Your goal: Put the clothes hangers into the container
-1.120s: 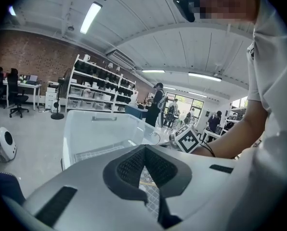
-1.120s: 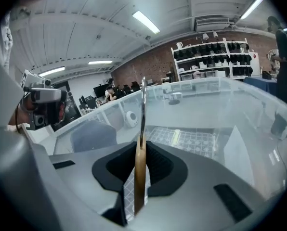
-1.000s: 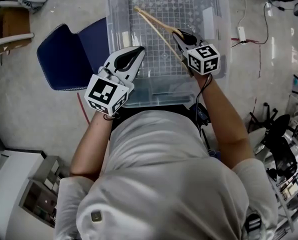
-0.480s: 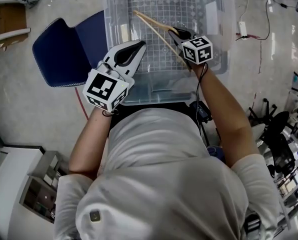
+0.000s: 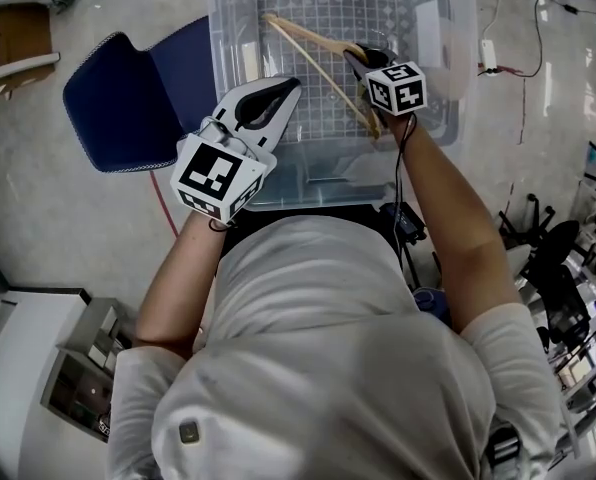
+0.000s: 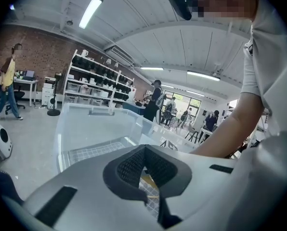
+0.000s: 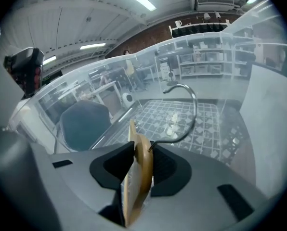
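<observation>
A wooden hanger (image 5: 313, 53) with a metal hook (image 7: 189, 109) reaches over the clear plastic container (image 5: 233, 118), its grid floor showing below. My right gripper (image 5: 353, 56) sits at the container's right side. The hanger's wooden neck (image 7: 138, 177) stands between its pads, which still touch it while the jaws are opening. My left gripper (image 5: 283, 88) hovers by the container's near left wall, shut, with nothing in it. In the left gripper view its jaw tips (image 6: 144, 150) meet, with the container wall (image 6: 85, 129) beyond.
A dark blue seat (image 5: 128, 108) lies left of the container. Cables and a white power strip (image 5: 483, 63) run on the floor to the right. Black chair bases (image 5: 558, 278) crowd the right edge. A cardboard box (image 5: 18, 43) sits at the far left.
My right gripper has carried the hanger a little farther over the container, and the hanger's far end has shifted. The left gripper has crept slightly forward.
</observation>
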### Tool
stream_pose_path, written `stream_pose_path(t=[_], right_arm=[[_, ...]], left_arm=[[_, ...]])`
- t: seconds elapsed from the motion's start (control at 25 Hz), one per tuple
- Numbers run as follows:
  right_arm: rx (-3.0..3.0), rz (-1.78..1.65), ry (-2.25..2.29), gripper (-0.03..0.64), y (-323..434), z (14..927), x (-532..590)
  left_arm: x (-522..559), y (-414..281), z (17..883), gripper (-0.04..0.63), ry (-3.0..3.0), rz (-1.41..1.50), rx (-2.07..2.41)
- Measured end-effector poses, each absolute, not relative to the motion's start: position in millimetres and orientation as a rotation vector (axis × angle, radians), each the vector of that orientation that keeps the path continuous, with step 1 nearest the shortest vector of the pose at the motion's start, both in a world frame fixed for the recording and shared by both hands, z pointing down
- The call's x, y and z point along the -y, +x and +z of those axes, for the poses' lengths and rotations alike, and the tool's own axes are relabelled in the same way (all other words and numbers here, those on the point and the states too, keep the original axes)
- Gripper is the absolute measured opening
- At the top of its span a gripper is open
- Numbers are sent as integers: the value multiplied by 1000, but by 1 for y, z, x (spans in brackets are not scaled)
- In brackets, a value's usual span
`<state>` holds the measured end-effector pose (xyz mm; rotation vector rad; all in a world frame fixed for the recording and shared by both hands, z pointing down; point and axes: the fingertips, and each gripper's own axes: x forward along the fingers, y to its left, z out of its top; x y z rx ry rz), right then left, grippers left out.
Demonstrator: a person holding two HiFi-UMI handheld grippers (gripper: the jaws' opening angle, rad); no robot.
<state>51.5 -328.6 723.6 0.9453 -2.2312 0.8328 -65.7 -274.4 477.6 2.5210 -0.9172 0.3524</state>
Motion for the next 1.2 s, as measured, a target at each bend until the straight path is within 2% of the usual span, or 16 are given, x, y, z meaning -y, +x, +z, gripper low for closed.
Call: stream_pose_path(t=[0.48, 0.88, 1.2], right_arm=[[2073, 851, 1077, 225, 80, 769, 350], [1981, 914, 1150, 265, 99, 805, 359], [1887, 757, 1075, 265, 106, 822, 355]], left_arm=[[282, -40, 491, 17, 2524, 409, 879], [289, -7, 523, 17, 2541, 486, 785], [289, -1, 533, 17, 2502, 487, 760]])
